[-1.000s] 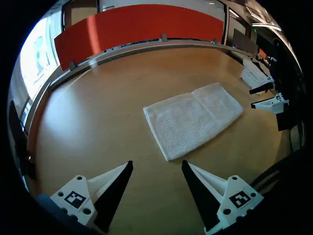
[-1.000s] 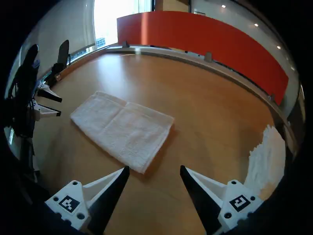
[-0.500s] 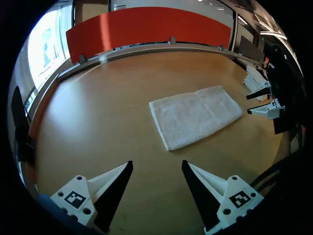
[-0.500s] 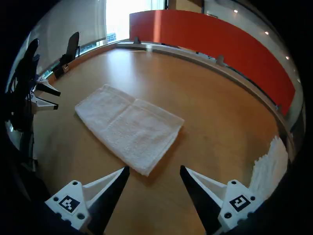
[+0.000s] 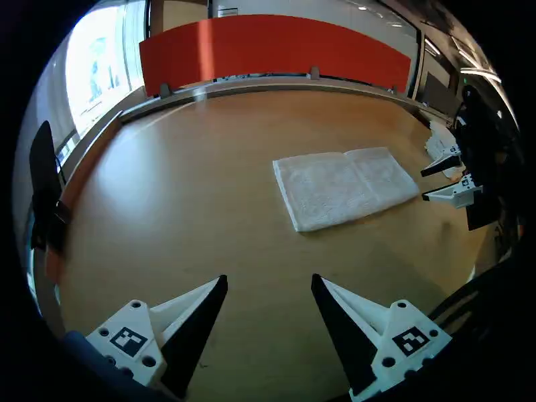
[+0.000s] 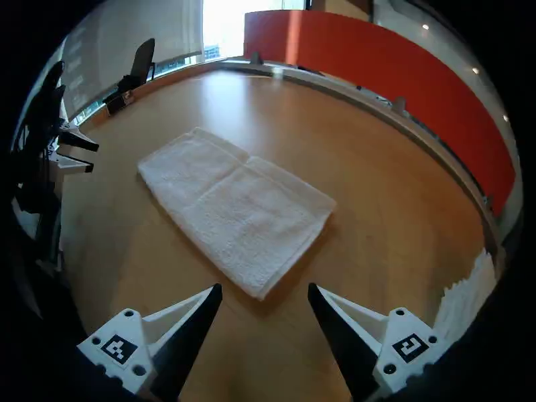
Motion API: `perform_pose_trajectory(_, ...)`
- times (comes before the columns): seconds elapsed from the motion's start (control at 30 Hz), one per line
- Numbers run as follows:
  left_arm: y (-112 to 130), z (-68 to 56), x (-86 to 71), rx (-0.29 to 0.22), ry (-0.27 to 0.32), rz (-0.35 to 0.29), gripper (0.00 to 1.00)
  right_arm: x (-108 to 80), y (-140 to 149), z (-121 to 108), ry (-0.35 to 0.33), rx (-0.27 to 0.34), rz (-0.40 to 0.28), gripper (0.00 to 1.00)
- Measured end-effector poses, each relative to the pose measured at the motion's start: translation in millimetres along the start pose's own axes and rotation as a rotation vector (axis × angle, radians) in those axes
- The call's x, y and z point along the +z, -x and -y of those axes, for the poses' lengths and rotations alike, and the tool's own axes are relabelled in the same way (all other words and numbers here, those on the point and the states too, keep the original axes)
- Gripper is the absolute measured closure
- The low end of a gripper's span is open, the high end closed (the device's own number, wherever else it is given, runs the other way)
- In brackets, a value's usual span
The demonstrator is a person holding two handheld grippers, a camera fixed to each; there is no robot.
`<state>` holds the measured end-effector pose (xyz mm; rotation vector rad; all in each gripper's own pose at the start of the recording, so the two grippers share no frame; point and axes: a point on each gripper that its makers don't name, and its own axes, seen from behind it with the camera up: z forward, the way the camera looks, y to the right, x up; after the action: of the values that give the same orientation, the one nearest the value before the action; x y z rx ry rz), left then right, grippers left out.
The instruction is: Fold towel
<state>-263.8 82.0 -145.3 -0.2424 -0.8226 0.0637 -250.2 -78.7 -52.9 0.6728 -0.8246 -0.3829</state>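
Left gripper view, nearest: left gripper (image 5: 268, 276) low in frame, fingers spread wide above the bare wooden table (image 5: 167, 201), clear of any cloth. Beyond the fingertips, well apart from them and right of centre: white towel (image 5: 345, 187), flat on the table, folded to a rectangle, one seam across the middle. Just past the towel's right end: right gripper (image 5: 423, 186), seen side-on, off the cloth, fingers likewise parted, with the dark figure of the person (image 5: 486, 154) holding it behind. Farther back at the table's right edge: stack of white cloths (image 5: 439, 141). Far left: dark chair (image 5: 40, 181). At the very back: red partition (image 5: 268, 43) along the far table edge, bright window (image 5: 94, 60) to its left.

Right gripper view, nearest: right gripper (image 6: 264, 285) with fingers wide apart, tips near the towel's closest corner, not touching it. Towel (image 6: 234, 208) at centre, long axis slanting away to the left, seam visible partway along. Past its far-left end: left gripper (image 6: 95, 157), apart from the cloth. Stack of white cloths (image 6: 465, 301) at the lower right edge of the table.
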Motion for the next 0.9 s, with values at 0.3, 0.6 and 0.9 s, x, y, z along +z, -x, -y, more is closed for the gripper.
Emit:
perform_pose_trajectory(0.3, 16, 1.2, -10.0, -0.012, -0.017, 0.006, 0.07, 6.2, 7, 0, -0.02, -0.012, 0.036, 0.11)
perform_pose_trajectory(0.6, 21, 2.2, -16.7, -0.012, -0.023, -0.001, 0.07, 7.8, 11, -1, -0.045, -0.015, 0.058, 0.31)
perform_pose_trajectory(0.9, 23, 5.4, -22.0, -0.022, -0.04, -0.013, 0.07, 10.2, 10, 1, -0.064, -0.006, 0.066, 0.48)
